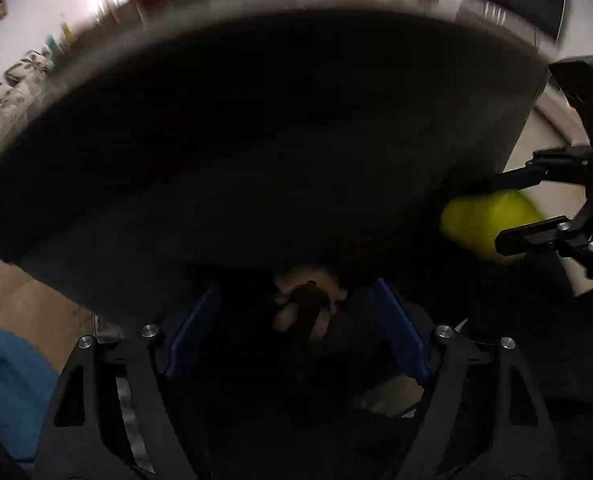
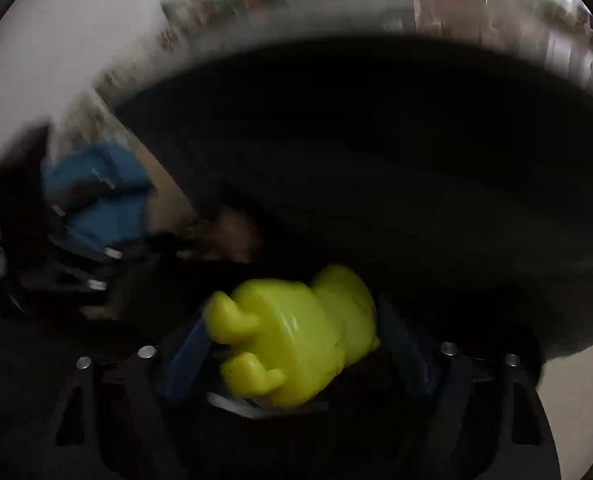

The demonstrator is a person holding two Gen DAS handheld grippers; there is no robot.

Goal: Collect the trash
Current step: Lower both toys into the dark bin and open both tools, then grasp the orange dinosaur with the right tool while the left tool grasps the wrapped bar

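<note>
Over the black bin (image 1: 256,140), your right gripper (image 2: 296,344) grips a yellow-green toy (image 2: 296,332), left gripper (image 1: 296,320) w/ fingers spread round a blurry brown scrap (image 1: 308,304).

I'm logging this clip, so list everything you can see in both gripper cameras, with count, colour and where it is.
Dark round surface: one, black, fills most of both views; whether it is a bin or a tabletop I cannot tell.
Yellow-green toy: one, glossy plastic, with stubby limbs, between the right gripper's fingers over the dark surface.
Small brown object: one, brown and tan, blurred, just ahead of the left gripper between its fingers; what it is I cannot tell.
Blue cloth: one, blue, lower left of the left wrist view.
Floral fabric: one, beige with a brown pattern, left edge of that view.
Left gripper: one, black with blue pads, open.
Right gripper: one, black with blue pads, around the toy.
</note>
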